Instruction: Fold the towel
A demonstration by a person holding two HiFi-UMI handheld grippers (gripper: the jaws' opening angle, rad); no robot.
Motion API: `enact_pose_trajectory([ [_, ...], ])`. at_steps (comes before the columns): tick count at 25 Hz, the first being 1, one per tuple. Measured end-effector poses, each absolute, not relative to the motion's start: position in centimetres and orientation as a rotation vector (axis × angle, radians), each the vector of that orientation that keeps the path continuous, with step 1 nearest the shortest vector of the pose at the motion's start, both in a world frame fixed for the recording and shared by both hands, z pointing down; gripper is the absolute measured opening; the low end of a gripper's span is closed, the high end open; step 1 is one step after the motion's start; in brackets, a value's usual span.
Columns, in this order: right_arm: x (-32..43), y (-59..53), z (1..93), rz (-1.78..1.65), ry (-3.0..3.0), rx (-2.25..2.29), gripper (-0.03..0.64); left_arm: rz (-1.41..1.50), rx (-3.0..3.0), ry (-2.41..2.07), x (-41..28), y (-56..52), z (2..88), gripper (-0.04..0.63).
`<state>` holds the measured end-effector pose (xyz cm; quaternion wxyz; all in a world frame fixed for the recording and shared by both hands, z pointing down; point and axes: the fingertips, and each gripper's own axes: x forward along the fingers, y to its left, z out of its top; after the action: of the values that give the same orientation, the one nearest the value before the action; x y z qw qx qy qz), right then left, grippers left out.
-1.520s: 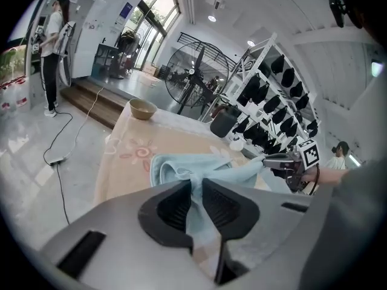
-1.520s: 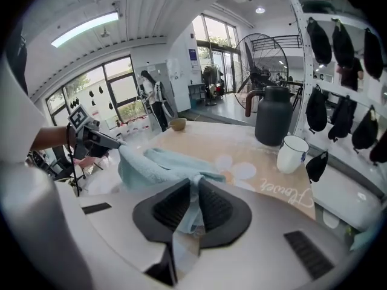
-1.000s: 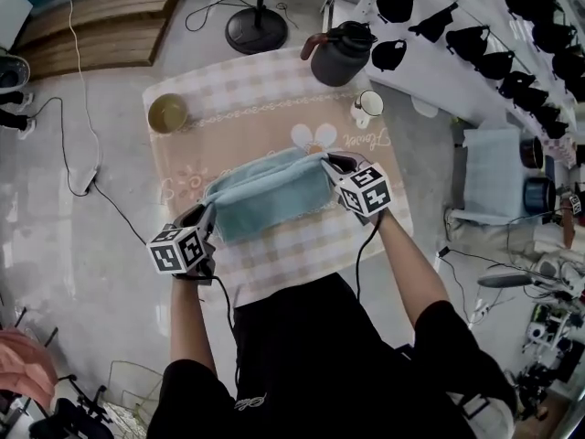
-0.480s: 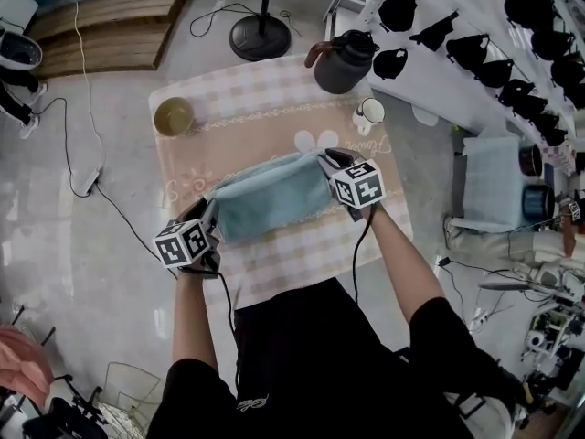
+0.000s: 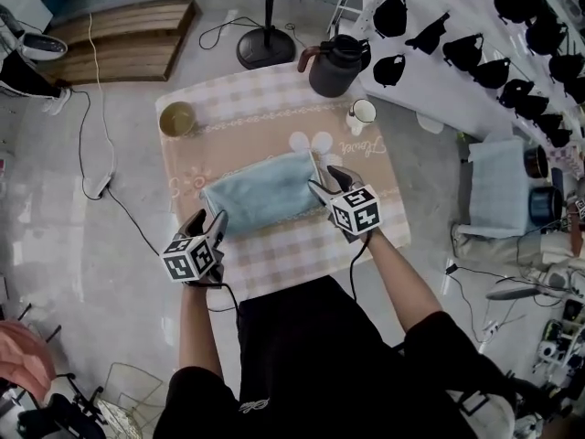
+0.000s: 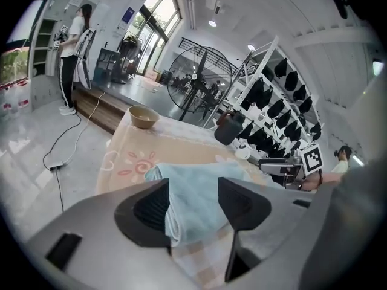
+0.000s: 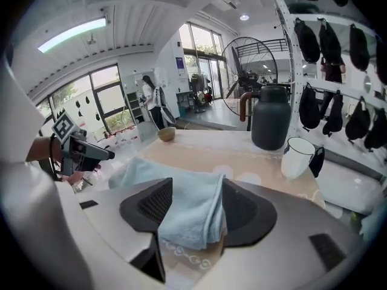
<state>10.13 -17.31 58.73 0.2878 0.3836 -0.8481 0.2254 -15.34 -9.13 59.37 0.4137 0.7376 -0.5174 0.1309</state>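
Observation:
A light blue towel [image 5: 260, 193] lies folded in a long band on the checked tablecloth [image 5: 274, 259]. My left gripper [image 5: 208, 220] stands open just off the towel's near left corner, and its jaws have just been opening. The left gripper view shows the towel's end [image 6: 205, 169] beyond the parted jaws [image 6: 193, 186], with no pad pressing on it. My right gripper [image 5: 327, 181] is open at the towel's right end, its jaws also just opened. In the right gripper view the folded end [image 7: 151, 173] lies loose between the spread jaws [image 7: 196, 193].
On the far side of the table stand a tan bowl [image 5: 177, 118], a dark jug [image 5: 335, 62] and a white mug [image 5: 363, 112]. A fan base [image 5: 266, 48] and cables lie on the floor beyond. At the right is a rack of black items [image 5: 475, 53] and another blue cloth [image 5: 498, 186].
Both grippers have opened, let go of the towel's ends and drawn back toward the person. The towel, held raised before, now lies flat on the cloth.

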Motion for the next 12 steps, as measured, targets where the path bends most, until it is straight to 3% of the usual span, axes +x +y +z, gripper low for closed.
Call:
enact_pose_trajectory([
  [12,10.0,-10.8,58.3,0.602,-2.385,0.923,0.235,0.38,1.855,-1.39,-13.0,-2.4,57.0,0.232],
])
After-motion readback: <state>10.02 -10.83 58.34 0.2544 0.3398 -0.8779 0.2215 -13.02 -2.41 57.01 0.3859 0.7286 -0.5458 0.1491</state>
